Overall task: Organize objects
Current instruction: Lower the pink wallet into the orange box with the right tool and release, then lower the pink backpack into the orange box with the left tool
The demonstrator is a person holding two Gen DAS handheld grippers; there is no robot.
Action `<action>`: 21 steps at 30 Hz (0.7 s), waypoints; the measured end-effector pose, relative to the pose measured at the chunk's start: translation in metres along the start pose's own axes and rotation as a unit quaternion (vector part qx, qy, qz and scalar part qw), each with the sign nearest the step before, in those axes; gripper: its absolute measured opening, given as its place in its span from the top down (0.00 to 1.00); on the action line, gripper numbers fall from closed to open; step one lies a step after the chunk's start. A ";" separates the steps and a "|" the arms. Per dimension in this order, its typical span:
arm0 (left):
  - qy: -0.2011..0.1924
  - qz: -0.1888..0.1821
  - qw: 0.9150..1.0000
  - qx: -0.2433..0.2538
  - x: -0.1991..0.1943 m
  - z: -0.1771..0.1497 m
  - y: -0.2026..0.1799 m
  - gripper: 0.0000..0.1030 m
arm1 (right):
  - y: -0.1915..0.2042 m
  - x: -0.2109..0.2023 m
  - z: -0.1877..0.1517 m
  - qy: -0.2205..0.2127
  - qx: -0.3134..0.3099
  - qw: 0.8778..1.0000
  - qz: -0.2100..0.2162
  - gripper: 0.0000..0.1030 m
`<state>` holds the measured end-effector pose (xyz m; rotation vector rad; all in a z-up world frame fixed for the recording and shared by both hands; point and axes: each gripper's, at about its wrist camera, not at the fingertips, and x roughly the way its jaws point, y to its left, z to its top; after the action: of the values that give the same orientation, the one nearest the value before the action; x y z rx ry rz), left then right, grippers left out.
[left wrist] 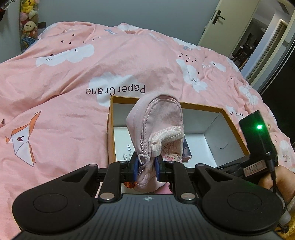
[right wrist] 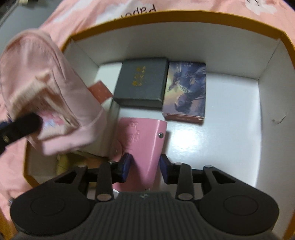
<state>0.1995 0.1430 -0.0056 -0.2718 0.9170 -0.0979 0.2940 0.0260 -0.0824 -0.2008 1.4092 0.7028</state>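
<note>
Pouch (right wrist: 46, 88) blurred — box (right wrist: 177, 16) corner hidden

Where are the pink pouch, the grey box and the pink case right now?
pink pouch (left wrist: 158, 118), left wrist view, on its side panel.
grey box (right wrist: 142, 81), right wrist view, on its lid.
pink case (right wrist: 145, 140), right wrist view, on its front face.

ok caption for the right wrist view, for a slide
Right gripper lowers a pink leather case into the orange-rimmed box.

Plush toys (left wrist: 28, 22) beside a pink duvet (left wrist: 64, 88); door (left wrist: 221, 20) ajar.
</note>
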 end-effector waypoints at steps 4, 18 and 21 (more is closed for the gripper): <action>0.003 -0.003 1.000 0.003 0.000 0.002 0.001 0.81 | 0.003 0.003 0.002 0.015 -0.021 1.000 -0.012 0.63; 0.046 -0.049 0.998 0.010 0.015 0.005 -0.011 0.81 | -0.010 -0.014 -0.008 -0.011 -0.023 1.000 0.000 0.74; 0.081 -0.054 0.995 0.014 0.033 0.006 -0.015 0.81 | -0.018 -0.039 -0.019 -0.055 -0.033 0.997 -0.038 0.73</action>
<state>0.2242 0.1228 -0.0233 -0.2910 1.0612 -0.2352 0.2883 -0.0113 -0.0545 -0.2633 1.2685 0.6877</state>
